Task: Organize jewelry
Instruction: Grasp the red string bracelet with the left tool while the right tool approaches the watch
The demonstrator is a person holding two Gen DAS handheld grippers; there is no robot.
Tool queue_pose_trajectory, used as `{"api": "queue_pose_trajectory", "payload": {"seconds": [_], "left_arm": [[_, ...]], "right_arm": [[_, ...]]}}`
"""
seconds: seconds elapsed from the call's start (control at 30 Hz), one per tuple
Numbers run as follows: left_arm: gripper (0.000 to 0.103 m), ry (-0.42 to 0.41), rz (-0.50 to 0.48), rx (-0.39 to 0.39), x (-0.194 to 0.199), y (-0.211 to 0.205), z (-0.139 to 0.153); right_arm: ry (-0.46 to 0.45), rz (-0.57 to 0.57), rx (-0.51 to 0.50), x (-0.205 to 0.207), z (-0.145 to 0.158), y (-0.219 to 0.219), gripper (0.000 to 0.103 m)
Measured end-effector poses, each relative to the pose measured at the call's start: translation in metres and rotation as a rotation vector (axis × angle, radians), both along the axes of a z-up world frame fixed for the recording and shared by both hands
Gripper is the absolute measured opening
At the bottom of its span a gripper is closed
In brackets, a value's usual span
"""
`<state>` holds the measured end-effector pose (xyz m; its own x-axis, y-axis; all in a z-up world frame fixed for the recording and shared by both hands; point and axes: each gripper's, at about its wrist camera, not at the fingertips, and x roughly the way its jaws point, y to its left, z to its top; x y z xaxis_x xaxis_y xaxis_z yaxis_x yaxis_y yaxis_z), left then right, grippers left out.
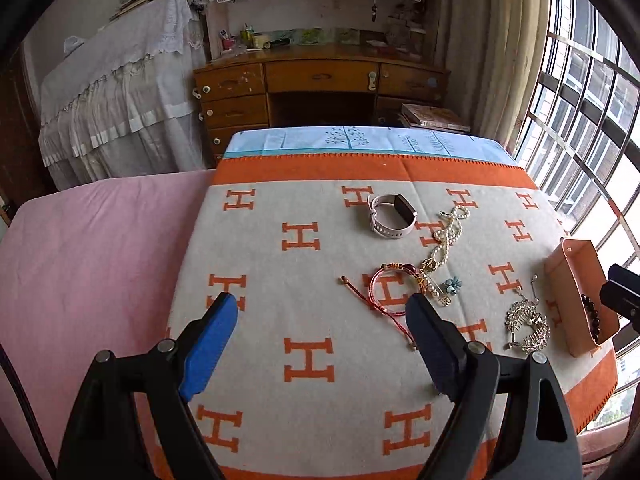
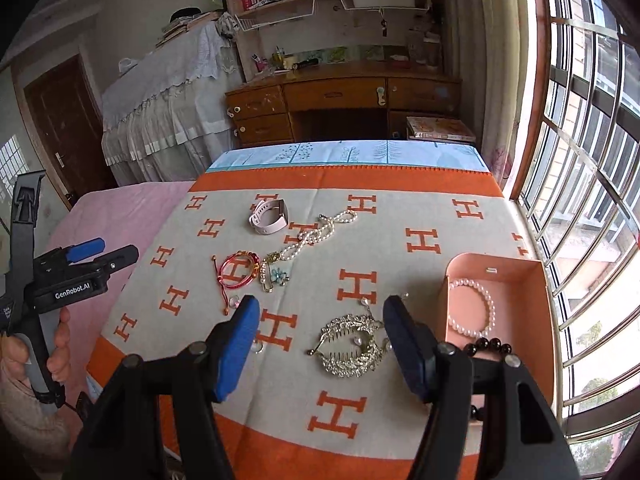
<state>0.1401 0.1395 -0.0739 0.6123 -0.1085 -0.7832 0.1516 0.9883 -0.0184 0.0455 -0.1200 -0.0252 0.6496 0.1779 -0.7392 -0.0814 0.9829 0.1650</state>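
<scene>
An open peach box (image 2: 532, 280) on the right of the blanket holds a pearl bracelet (image 2: 472, 308) and a dark bead bracelet (image 2: 486, 345); the box also shows in the left wrist view (image 1: 576, 276). A silver hair comb (image 2: 352, 346) lies just ahead of my open, empty right gripper (image 2: 318, 320). A red cord bracelet (image 1: 390, 286), a pearl necklace (image 1: 446, 236), a blue flower brooch (image 1: 451, 286) and a pink watch (image 1: 390, 216) lie farther out. My left gripper (image 1: 322, 312) is open and empty, hovering near the red bracelet.
The jewelry lies on a grey blanket with orange H marks (image 1: 308, 356) over a bed with a pink sheet (image 1: 88, 248). A wooden desk (image 1: 320, 80) stands beyond. A barred window (image 2: 592, 200) runs along the right side.
</scene>
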Motion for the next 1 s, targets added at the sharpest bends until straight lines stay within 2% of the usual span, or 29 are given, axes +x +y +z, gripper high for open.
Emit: {"api": "queue_pose_trajectory", "payload": {"seconds": [0.1, 0.17, 0.23, 0.37, 0.47, 0.7, 0.8, 0.93, 1.0], "left_arm": [[0.079, 0.095, -0.082, -0.046, 0.034, -0.005, -0.021], [0.066, 0.179, -0.117, -0.077, 0.053, -0.01, -0.036], [0.06, 0.254, -0.132, -0.105, 0.071, -0.015, -0.051], [0.057, 0.34, -0.16, -0.112, 0.095, -0.025, -0.072], [0.05, 0.378, -0.194, -0.11, 0.104, -0.034, -0.081], [0.043, 0.432, -0.247, -0.06, 0.117, -0.053, -0.095], [0.034, 0.467, -0.251, -0.044, 0.121, -0.057, -0.102], [0.033, 0.467, -0.27, -0.008, 0.119, -0.067, -0.104], [0.026, 0.46, -0.271, 0.038, 0.119, -0.074, -0.105]], "right_arm": [[0.036, 0.003, 0.028, 0.023, -0.008, 0.0, 0.065], [0.062, 0.01, 0.046, 0.036, -0.015, 0.001, 0.065], [0.101, 0.016, 0.062, 0.05, -0.026, 0.001, 0.065], [0.17, 0.007, 0.086, 0.076, -0.045, 0.0, 0.065], [0.199, 0.006, 0.106, 0.087, -0.055, -0.001, 0.065], [0.238, 0.019, 0.115, 0.099, -0.07, 0.001, 0.065], [0.247, 0.022, 0.119, 0.1, -0.074, 0.001, 0.065], [0.258, 0.017, 0.121, 0.101, -0.078, -0.001, 0.065], [0.265, 0.012, 0.126, 0.101, -0.081, -0.003, 0.065]]}}
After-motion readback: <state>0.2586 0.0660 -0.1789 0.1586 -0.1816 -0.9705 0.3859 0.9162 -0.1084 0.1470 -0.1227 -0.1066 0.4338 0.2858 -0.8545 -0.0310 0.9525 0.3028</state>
